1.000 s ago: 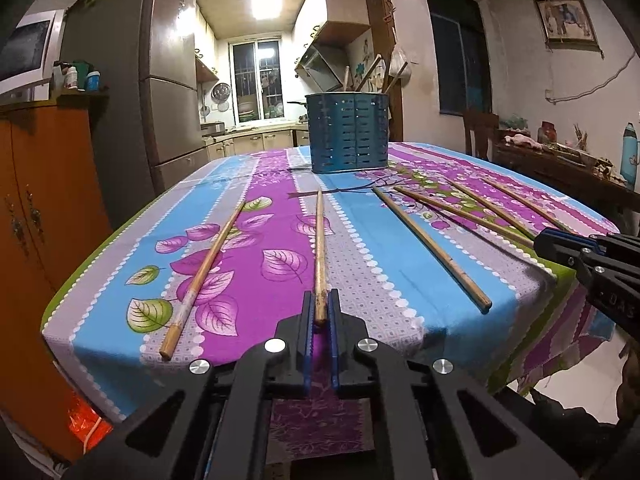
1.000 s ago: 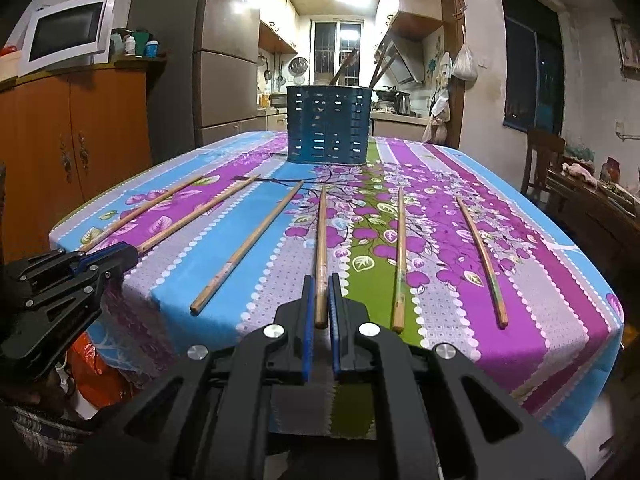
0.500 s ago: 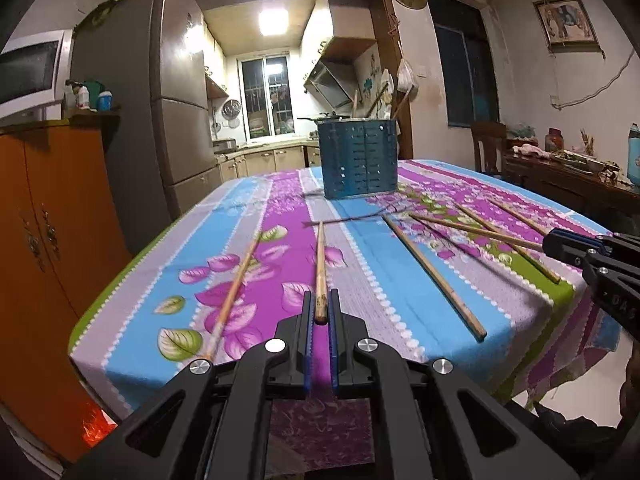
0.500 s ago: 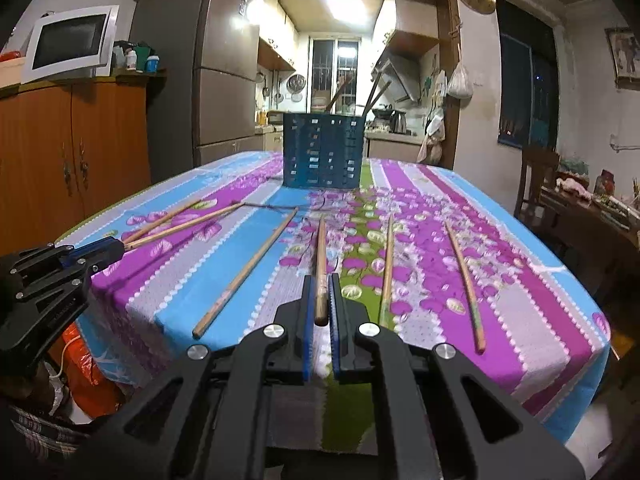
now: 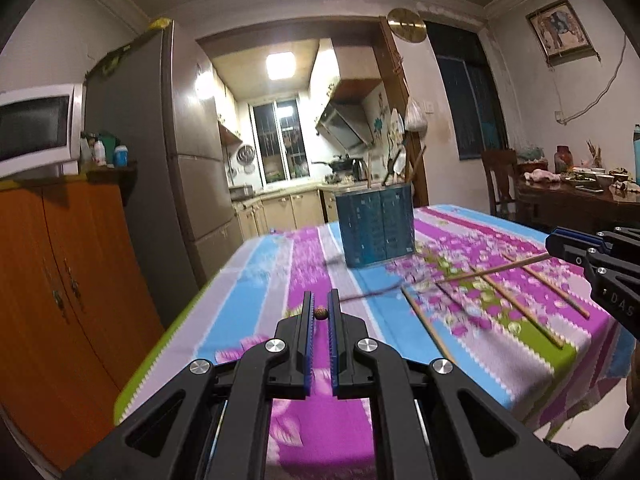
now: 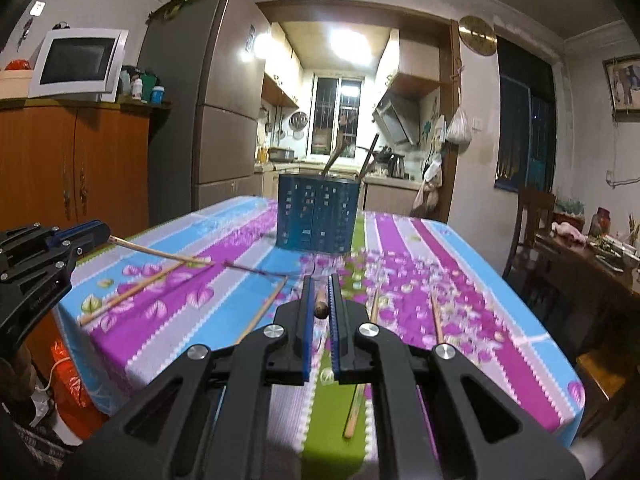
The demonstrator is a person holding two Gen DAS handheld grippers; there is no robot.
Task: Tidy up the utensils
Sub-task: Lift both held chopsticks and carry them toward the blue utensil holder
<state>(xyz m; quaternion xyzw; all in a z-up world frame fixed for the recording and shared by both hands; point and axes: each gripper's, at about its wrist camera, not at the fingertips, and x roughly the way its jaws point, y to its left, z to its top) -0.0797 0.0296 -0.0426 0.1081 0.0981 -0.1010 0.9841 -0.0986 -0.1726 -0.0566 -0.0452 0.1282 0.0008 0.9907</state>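
Over the floral tablecloth (image 5: 360, 280), each gripper, right (image 6: 320, 304) lettered "DAS", left (image 5: 320, 312), clamps a chopstick.

Six chopsticks (image 6: 130, 294) outside, one blue utensil holder (image 6: 316, 220)

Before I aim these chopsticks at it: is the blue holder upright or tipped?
Upright. The blue holder stands on its base on the tablecloth, walls vertical, open top up, with utensil handles sticking out.
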